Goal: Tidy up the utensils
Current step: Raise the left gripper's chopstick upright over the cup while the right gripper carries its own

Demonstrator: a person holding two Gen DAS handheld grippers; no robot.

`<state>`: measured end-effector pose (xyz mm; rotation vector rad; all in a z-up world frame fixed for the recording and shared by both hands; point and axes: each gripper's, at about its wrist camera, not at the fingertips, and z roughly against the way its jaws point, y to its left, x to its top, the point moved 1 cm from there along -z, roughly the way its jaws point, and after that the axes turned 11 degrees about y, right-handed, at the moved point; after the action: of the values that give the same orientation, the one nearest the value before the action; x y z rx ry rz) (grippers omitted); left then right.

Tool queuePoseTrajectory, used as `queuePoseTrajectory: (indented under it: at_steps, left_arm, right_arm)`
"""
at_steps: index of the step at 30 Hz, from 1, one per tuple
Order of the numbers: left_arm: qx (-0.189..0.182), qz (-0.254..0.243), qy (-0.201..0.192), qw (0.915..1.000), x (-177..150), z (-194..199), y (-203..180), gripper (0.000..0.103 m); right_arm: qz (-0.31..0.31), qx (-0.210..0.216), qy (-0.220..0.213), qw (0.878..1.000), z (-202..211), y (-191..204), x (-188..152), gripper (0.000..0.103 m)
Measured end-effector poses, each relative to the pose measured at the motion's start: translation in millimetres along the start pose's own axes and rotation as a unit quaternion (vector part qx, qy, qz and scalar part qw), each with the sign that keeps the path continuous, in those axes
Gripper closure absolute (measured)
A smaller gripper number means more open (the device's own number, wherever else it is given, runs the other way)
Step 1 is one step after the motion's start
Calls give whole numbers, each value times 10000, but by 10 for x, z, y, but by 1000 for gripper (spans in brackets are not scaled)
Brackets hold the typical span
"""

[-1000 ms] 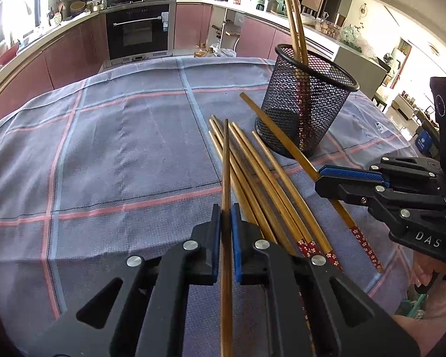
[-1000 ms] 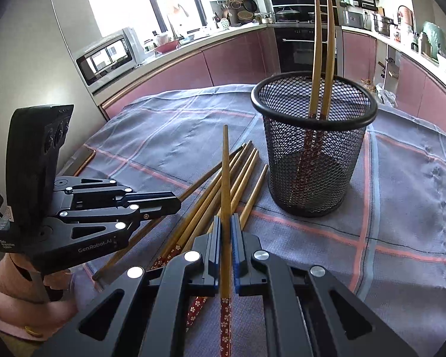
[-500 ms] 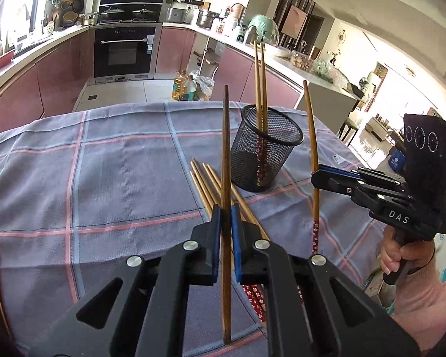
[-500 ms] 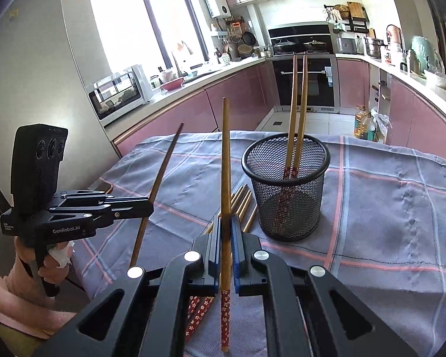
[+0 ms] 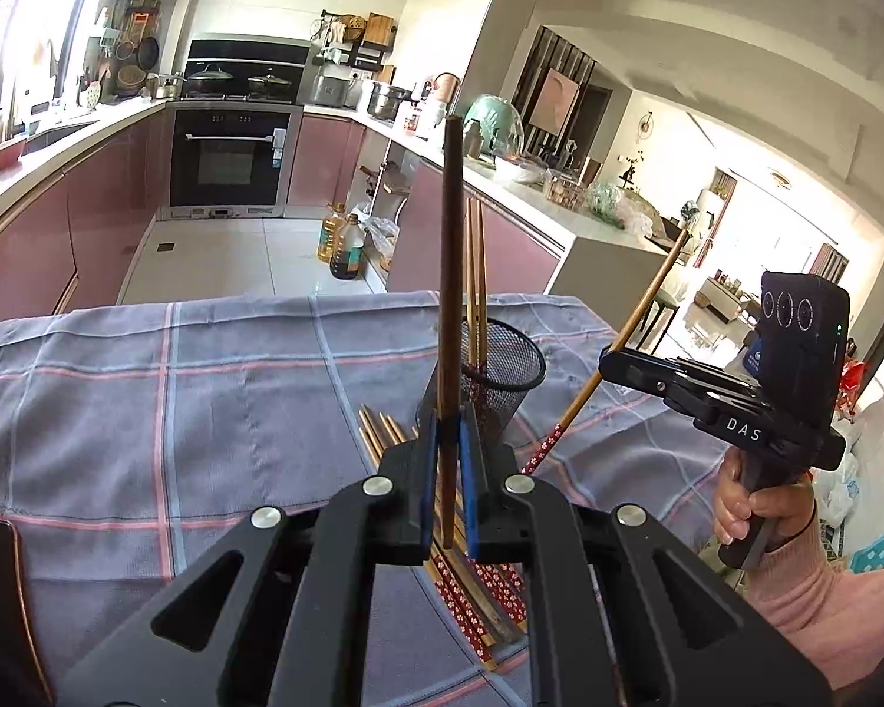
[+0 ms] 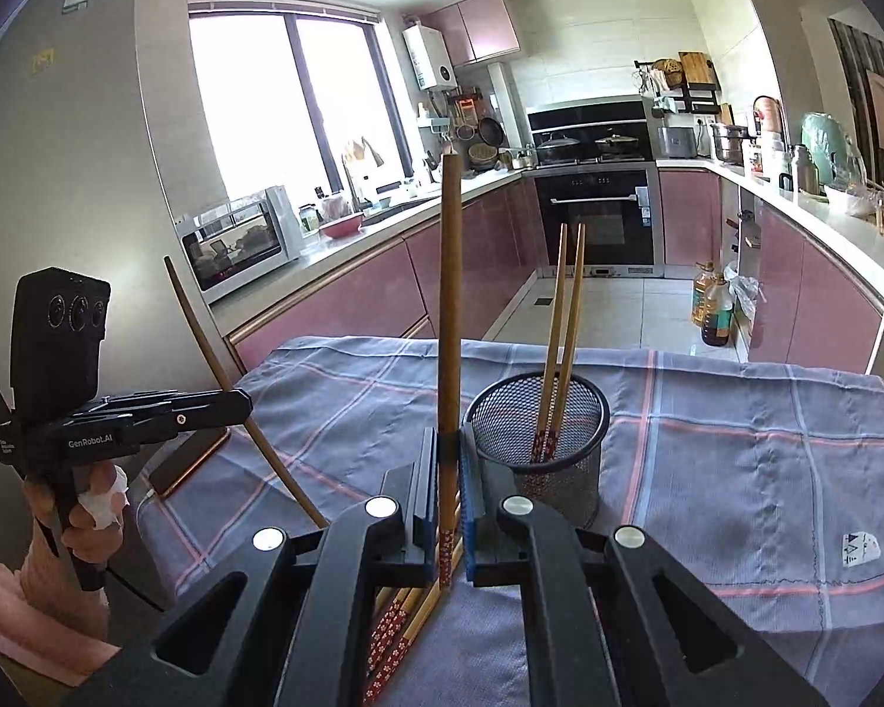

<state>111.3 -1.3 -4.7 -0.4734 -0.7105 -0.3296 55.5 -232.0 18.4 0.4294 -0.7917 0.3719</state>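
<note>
tool (image 5: 449,442) around brown, red-flowered chopstick (image 5: 451,271)

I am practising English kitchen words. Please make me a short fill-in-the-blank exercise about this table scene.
1. Each tool, the left tool and the right tool, is shut on one ____.
2. The black mesh holder already contains ____ chopsticks.
3. The spare chopsticks lie on the checked ____.

Missing words: chopstick; two; tablecloth
</note>
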Motion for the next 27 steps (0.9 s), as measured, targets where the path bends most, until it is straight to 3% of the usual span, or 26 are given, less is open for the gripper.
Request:
queuePoseTrajectory:
  at_steps: [16,27]
  left_arm:
    - [-296,-440,-317,9981,646,-98,-448,95]
    - [-46,-650,-559,9963,1007,-156,-677,95]
  right_arm:
    - [215,-51,-461,9987,238,-84,470,97]
    - [226,-308,-674,9970,245,-203,654,97]
